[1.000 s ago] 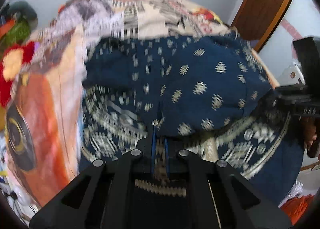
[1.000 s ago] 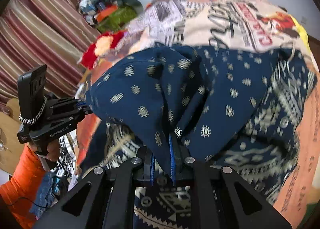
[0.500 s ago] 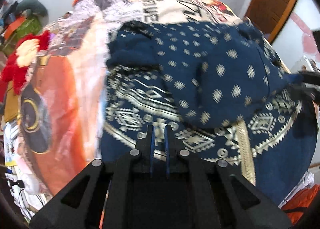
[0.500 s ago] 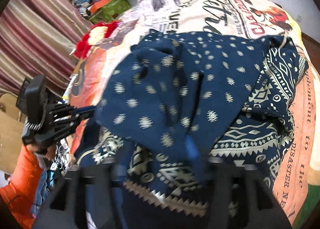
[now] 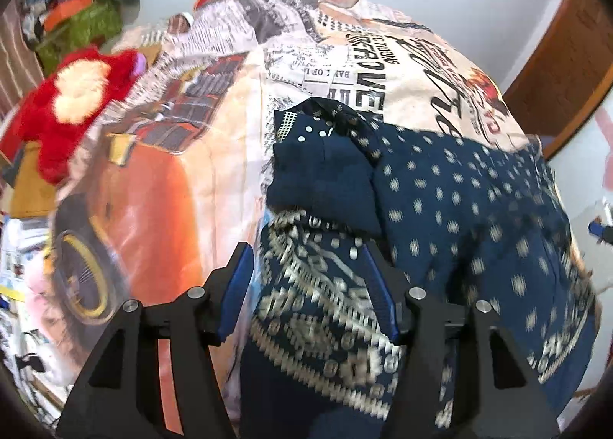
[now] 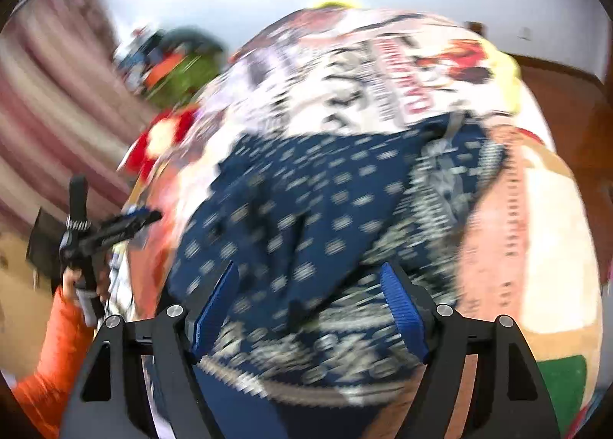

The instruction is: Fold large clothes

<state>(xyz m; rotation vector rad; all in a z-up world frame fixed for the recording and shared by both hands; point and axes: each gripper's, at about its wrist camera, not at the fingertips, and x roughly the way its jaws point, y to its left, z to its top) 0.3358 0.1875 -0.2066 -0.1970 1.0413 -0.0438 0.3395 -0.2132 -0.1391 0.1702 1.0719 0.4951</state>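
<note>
Both jaws now stand spread and empty, where a second ago each pinched the navy garment. Left gripper and right gripper hover over it; it lies doubled over on the printed bedspread, so this fold looks laid.

The left wrist view looks forward and down between its own spread fingers, close above the navy patterned garment on the printed bedspread, with a door at 2 o'clock. The blurred right wrist view faces the same garment and bedspread, and shows the left gripper at 9 o'clock.
</note>
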